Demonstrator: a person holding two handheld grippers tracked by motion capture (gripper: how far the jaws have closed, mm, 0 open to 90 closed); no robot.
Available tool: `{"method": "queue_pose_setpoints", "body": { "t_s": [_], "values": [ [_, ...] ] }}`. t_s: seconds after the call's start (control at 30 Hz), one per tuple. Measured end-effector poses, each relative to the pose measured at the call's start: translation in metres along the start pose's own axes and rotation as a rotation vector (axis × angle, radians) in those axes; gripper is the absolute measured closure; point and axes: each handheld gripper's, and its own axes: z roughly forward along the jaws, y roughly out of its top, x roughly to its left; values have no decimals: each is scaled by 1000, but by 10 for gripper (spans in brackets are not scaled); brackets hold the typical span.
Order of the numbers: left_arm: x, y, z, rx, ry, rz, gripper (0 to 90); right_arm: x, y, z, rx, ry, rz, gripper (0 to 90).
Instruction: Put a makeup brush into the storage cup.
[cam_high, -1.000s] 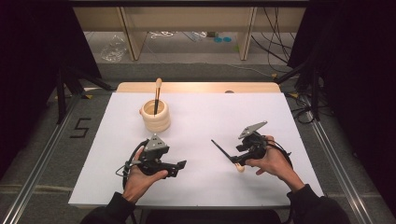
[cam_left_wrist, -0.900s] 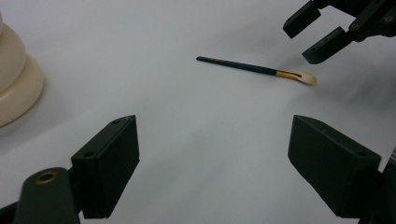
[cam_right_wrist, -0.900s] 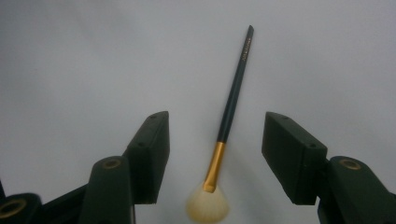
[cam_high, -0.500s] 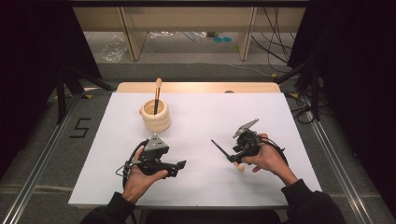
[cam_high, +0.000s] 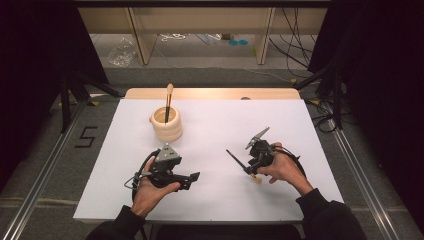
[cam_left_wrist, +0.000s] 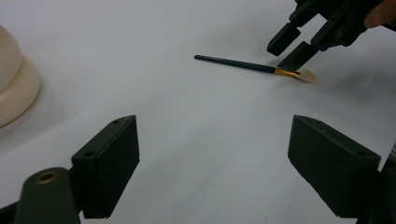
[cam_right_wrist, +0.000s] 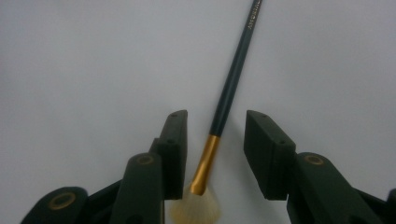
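A dark green paintbrush (cam_high: 237, 160) with a gold ferrule and pale bristles lies flat on the white table (cam_high: 300, 130). My right gripper (cam_high: 252, 171) points down at its bristle end. In the right gripper view the jaws (cam_right_wrist: 215, 119) straddle the ferrule and the brush (cam_right_wrist: 229, 91) with a gap on each side. They have just been closing and stand open. My left gripper (cam_high: 190, 180) rests low at the near left, open wide (cam_left_wrist: 212, 140) with nothing between its jaws. It looks across at the brush (cam_left_wrist: 238, 63) and the right gripper (cam_left_wrist: 292, 51).
A cream ringed holder (cam_high: 167, 126) stands at the back left of the table with another brush (cam_high: 168, 100) upright in it. Its side shows in the left gripper view (cam_left_wrist: 11, 79). A wooden strip (cam_high: 210, 93) runs along the table's far edge.
The right gripper's jaws have narrowed around the brush's ferrule, and the hand has shifted slightly left. The left gripper and the brush lie as before.
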Motion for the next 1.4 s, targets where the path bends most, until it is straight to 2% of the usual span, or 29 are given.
{"method": "queue_pose_setpoints", "body": {
  "t_s": [0.17, 0.2, 0.23, 0.43, 0.53, 0.67, 1.0, 1.1, 1.4],
  "values": [
    [1, 0, -1, -3, -2, -6, 166, -2, 6, 4, 30, 3, 4, 643],
    [0, 0, 0, -17, -2, -24, 166, -2, 6, 5, 42, 11, 12, 647],
    [1, 0, -1, -1, -4, -6, 166, -2, 6, 7, 49, 10, 11, 647],
    [0, 1, -1, -5, -3, -4, 167, -5, 7, 13, 89, 3, -7, 667],
    [-1, 2, 0, -6, 0, -2, 167, -6, 7, 13, 94, 14, 7, 680],
    [-1, 2, 2, 3, -15, -2, 167, -9, 8, 14, 93, 17, 6, 699],
    [-1, 3, 4, 7, -5, 3, 167, -11, 10, 14, 106, 21, 9, 747],
    [-1, 3, 4, 7, -6, 2, 167, -10, 15, 15, 143, 4, -8, 771],
    [-2, 3, 3, 7, -5, 4, 167, -12, 25, 18, 216, 13, -11, 826]
  ]
}}
